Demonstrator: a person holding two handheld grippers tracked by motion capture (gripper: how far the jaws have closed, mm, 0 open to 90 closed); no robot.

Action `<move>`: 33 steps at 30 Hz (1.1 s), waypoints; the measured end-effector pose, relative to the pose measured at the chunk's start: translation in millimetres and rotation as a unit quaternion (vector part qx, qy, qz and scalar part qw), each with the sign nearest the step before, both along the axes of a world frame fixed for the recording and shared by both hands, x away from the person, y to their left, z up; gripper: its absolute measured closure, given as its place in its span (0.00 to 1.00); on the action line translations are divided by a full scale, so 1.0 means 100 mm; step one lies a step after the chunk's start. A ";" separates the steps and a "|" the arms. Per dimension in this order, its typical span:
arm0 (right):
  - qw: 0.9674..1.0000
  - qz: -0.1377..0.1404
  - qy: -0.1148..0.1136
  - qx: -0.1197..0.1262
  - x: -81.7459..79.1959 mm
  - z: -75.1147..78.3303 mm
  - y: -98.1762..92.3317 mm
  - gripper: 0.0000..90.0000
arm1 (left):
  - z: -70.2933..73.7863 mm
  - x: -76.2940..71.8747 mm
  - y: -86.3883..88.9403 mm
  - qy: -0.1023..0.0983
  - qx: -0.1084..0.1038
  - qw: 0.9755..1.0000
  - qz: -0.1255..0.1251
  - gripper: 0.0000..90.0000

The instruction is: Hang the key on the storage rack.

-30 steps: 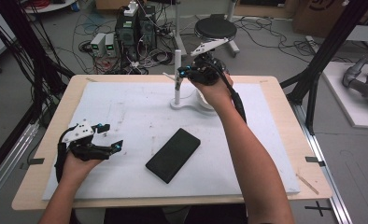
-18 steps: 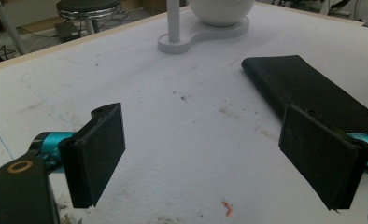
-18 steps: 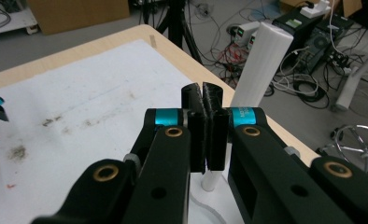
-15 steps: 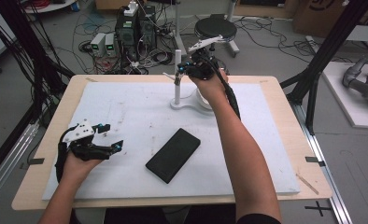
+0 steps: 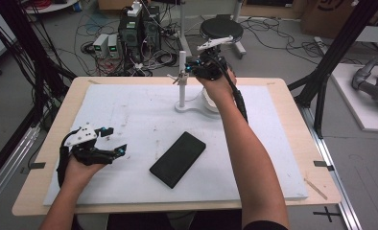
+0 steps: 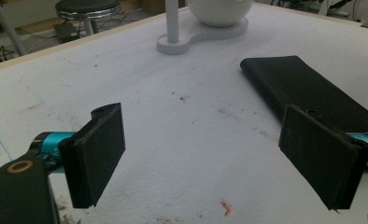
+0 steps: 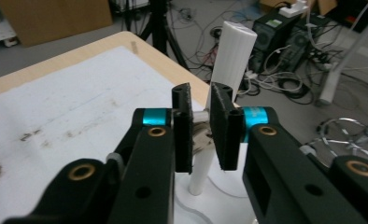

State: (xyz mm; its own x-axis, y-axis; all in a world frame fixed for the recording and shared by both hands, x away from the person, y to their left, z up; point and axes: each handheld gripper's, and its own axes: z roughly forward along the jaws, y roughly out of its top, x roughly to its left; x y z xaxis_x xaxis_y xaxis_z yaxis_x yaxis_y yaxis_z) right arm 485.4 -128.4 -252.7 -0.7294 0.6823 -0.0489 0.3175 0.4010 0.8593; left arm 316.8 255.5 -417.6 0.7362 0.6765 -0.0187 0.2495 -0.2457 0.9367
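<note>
High view: one light wooden table (image 5: pixel 283 96) topped by one white foam sheet (image 5: pixel 144 110), scuffed. One black flat rectangular phone (image 5: pixel 178 159) lies diagonal near sheet centre, nothing touching it. One white plastic stand (image 5: pixel 182 79), upright post on flat base, at far middle of sheet; one white rounded bowl-like piece (image 6: pixel 219 10) sits on same base beside post. Two grippers. Right gripper (image 5: pixel 193 68) up at the post, jaws nearly closed on one small metal cross-pin (image 7: pixel 200 116) sticking out of the post, pads (image 7: pixel 219 126) either side. Left gripper (image 5: pixel 114 140) at near left, held just above the sheet, jaws spread wide, nothing between; phone lies just beyond its right jaw.
</note>
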 end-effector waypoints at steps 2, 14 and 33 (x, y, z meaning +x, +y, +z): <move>1.000 -0.001 -0.004 -0.001 -0.04 0.03 -0.04 0.84 | 0.00 0.00 0.00 0.000 -0.001 1.000 0.000 0.16; 1.000 -0.006 -0.023 0.003 -0.56 -0.07 -0.50 0.54 | 0.04 -0.03 -0.06 -0.002 -0.006 1.000 -0.010 0.16; 0.997 -0.054 -0.032 0.044 -1.32 -0.65 -1.44 0.36 | 0.03 -0.03 -0.08 0.010 -0.015 1.000 -0.020 0.16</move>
State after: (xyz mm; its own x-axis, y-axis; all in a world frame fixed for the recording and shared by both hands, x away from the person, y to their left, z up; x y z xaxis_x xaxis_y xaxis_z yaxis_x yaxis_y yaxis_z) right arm 353.5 -272.0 -317.8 -0.6494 0.7599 -0.0300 0.2981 0.2906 0.9092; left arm 314.2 247.4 -415.0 0.7616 0.6458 -0.0537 0.2594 -0.2280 0.9385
